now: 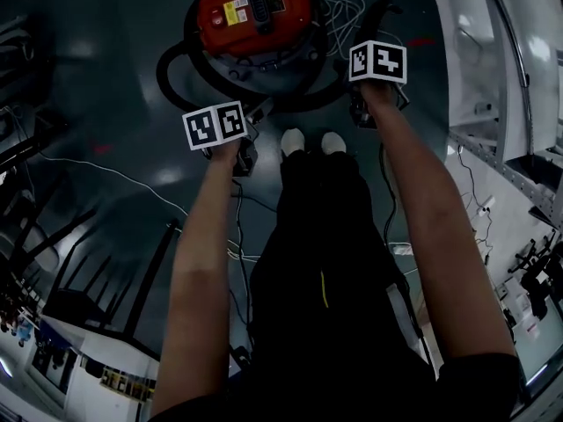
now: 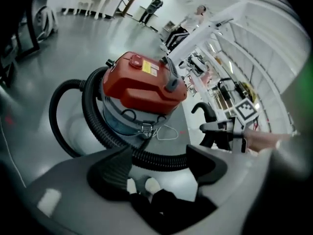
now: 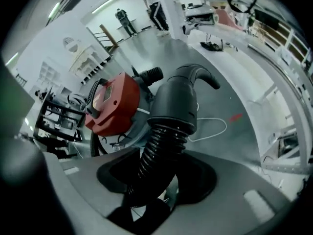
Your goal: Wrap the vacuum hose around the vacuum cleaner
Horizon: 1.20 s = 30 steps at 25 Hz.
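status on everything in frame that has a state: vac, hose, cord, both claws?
vacuum cleaner: upright on the floor.
vacuum hose: loosely looped round the cleaner's base, handle end lifted.
right claw: shut on the vacuum hose, just below its handle.
left claw: open, nothing gripped.
white cord: lying loose on the floor.

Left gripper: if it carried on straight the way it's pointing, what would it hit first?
Probably the black ribbed vacuum hose lying across just beyond its open jaws; the red-topped vacuum cleaner sits behind it. Depth is hard to judge.
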{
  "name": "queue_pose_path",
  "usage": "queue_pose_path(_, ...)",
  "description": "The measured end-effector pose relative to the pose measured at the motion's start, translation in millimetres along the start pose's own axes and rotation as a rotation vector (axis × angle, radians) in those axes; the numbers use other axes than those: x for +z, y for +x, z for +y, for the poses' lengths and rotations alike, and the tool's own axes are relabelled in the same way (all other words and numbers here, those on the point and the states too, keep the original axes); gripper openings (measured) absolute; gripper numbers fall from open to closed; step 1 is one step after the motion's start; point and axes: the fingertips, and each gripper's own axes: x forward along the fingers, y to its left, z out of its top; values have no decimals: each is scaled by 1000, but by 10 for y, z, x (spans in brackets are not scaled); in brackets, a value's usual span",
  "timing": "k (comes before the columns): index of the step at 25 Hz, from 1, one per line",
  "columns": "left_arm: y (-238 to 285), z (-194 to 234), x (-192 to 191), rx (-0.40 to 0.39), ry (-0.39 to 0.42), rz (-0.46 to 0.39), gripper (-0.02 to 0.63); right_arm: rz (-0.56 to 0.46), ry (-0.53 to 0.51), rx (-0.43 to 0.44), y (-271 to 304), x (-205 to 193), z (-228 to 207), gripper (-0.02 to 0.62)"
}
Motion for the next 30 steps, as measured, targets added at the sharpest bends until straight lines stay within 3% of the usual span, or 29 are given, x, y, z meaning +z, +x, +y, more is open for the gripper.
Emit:
queue_pose_path(5, -13, -76, 224, -12, 77, -10, 347, -1, -191, -58, -32, 181, 5, 219)
queue_pose_path(12, -10, -311, 525, -12, 246, -28, 342, 8, -456, -106, -1, 482, 64, 222)
queue_pose_path(25, 93, -594, 1072, -1, 335, -93, 328, 16, -940, -148, 54, 1160, 259, 224)
queue_pose_path(30, 144, -764, 1330, -16, 352, -127, 322, 18, -1078, -145, 120, 1339, 342, 224)
